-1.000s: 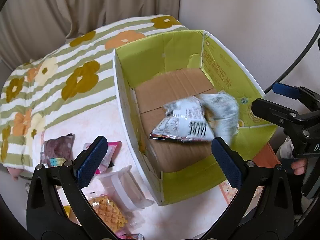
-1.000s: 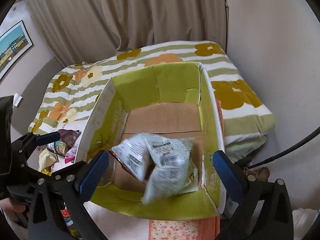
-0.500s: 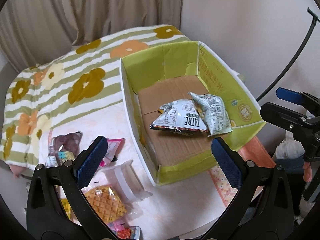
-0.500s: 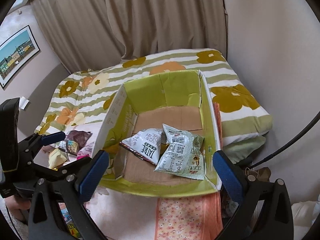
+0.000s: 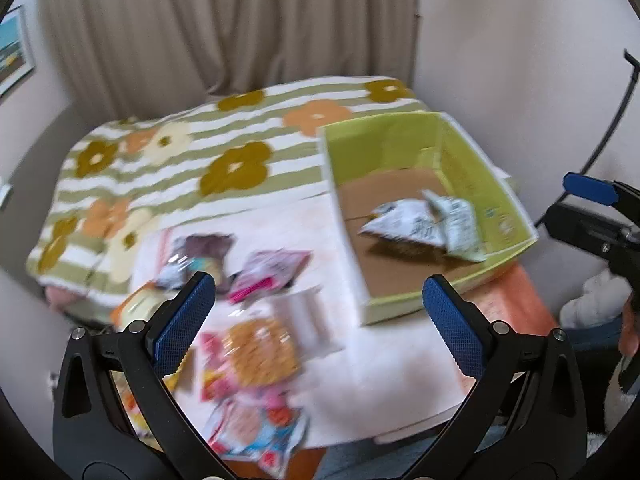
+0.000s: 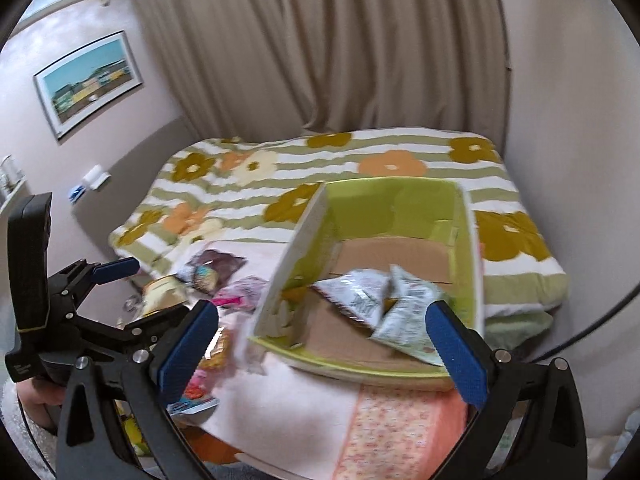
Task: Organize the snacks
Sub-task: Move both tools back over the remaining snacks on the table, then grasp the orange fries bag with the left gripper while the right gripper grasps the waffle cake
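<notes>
A green cardboard box point(image 5: 468, 160) point(image 6: 400, 200) stands on the table with two white snack bags point(image 5: 424, 224) point(image 6: 380, 300) lying on its brown floor. Loose snacks lie left of it: a waffle pack point(image 5: 260, 352), a pink packet point(image 5: 272, 272) point(image 6: 240, 292) and a dark packet point(image 5: 204, 248) point(image 6: 218, 262). My left gripper point(image 5: 318, 324) hangs open above the waffle pack, holding nothing. My right gripper point(image 6: 322, 344) is open too, above the box's near left corner, and it appears at the right edge of the left wrist view point(image 5: 592, 216).
A floral striped quilt point(image 5: 180, 168) point(image 6: 360, 168) covers the bed behind the table. A clear plastic tray point(image 5: 308, 316) sits by the box. Curtains and walls close the back; a black cable point(image 5: 616, 112) runs at right. An orange floral cloth point(image 6: 400, 432) covers the near table edge.
Both grippers have pulled back and swung left, away from the box. The two white bags, dropped a second ago, now rest still inside it.
</notes>
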Available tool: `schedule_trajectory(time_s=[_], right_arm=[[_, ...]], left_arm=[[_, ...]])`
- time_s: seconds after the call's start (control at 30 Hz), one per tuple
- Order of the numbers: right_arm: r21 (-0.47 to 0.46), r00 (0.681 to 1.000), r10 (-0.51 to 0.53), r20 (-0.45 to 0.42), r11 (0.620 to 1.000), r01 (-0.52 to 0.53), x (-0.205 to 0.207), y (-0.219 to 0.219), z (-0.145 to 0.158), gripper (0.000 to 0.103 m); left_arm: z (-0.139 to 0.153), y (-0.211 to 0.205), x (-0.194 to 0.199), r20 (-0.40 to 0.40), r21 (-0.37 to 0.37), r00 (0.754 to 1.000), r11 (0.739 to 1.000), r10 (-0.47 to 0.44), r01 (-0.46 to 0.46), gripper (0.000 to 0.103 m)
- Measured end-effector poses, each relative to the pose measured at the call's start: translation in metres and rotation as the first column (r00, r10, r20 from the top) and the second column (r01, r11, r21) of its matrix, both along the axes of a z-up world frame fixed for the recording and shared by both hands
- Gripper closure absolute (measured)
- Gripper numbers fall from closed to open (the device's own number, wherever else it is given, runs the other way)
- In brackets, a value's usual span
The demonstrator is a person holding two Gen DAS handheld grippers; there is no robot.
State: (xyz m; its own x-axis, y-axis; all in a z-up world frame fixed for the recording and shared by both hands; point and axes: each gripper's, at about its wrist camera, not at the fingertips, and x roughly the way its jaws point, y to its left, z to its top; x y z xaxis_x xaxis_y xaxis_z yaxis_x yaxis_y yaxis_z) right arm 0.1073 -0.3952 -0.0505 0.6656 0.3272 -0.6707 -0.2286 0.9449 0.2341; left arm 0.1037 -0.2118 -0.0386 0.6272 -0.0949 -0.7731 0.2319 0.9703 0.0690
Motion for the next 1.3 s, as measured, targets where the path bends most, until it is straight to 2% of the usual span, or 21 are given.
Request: schedule_trajectory(time_s=[0.17, 0.3, 0.53, 0.73, 0.9, 1.13, 1.3], right_arm=[[0.027, 0.998, 0.066, 0.009, 0.997, -0.066, -0.005, 0.036, -0.005, 0.0], [0.026, 0.994, 0.107, -0.002, 0.994, -0.107, -0.006, 0.067, -0.01, 0.0], [0.057, 0.989, 0.123, -0.085, 0.991, -0.119, 0.006, 0.125, -0.035, 0.0], [0.088, 0.978, 0.102, -0.183, 0.992, -0.087, 0.014, 0.175, -0.071, 0.0], [0.065, 0.975, 0.062, -0.214, 0.997, -0.049, 0.019, 0.206, -0.096, 0.0], [0.019, 0.972, -0.011, -0.233, 1.0, 0.016, 0.023, 0.225, -0.133, 0.0], [0.001, 0.965, -0.023, -0.261, 1.0, 0.024, 0.03, 0.227, -0.153, 0.0]], left_arm=[[-0.001, 0.056, -0.023, 0.002, 0.016, 0.993, 0.993, 0.115, -0.115, 0.0], [-0.005, 0.108, -0.038, 0.0, 0.017, 0.979, 0.979, 0.205, -0.205, 0.0], [-0.024, 0.195, -0.048, -0.054, 0.009, 0.957, 0.958, 0.287, -0.287, 0.0], [-0.054, 0.256, -0.05, -0.136, 0.018, 0.954, 0.963, 0.267, -0.267, 0.0], [-0.093, 0.291, -0.045, -0.233, -0.018, 0.948, 0.974, 0.217, -0.228, 0.0], [-0.16, 0.299, -0.027, -0.34, -0.043, 0.929, 0.985, 0.145, -0.17, 0.0], [-0.185, 0.291, -0.021, -0.361, -0.022, 0.924, 0.989, 0.126, -0.144, 0.0]])
